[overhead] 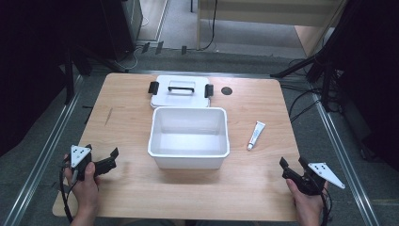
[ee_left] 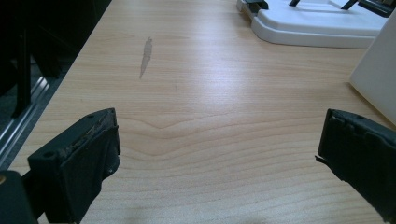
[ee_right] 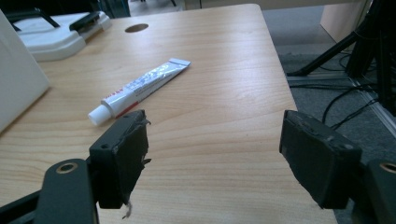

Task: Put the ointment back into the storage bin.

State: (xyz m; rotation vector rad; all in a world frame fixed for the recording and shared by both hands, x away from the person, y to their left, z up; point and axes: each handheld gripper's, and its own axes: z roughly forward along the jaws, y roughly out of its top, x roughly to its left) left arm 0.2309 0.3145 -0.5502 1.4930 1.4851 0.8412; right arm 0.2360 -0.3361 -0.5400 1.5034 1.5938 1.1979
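Note:
A white open bin [overhead: 151, 137] stands in the middle of the wooden table [overhead: 127, 122]; nothing shows inside it. Its white lid [overhead: 162, 97], with a handle and black side clips, lies flat just behind it. A small white tube [overhead: 256, 134] lies to the right of the bin, cap toward me; the right gripper view has the tube [ee_right: 140, 88] ahead and to the left of the jaws. My left gripper [overhead: 113, 158] rests near the front left corner, open and holding nothing [ee_left: 217, 149]. My right gripper [overhead: 292, 165] sits at the front right, open and holding nothing [ee_right: 212, 144].
A round cable hole [overhead: 227, 91] is in the tabletop at the back right of the lid. A grey scuff [ee_left: 145, 58] marks the wood on the left. The bin wall [ee_left: 378, 70] is right of my left gripper. Tripod legs and cables [overhead: 324, 89] lie on the floor to the right.

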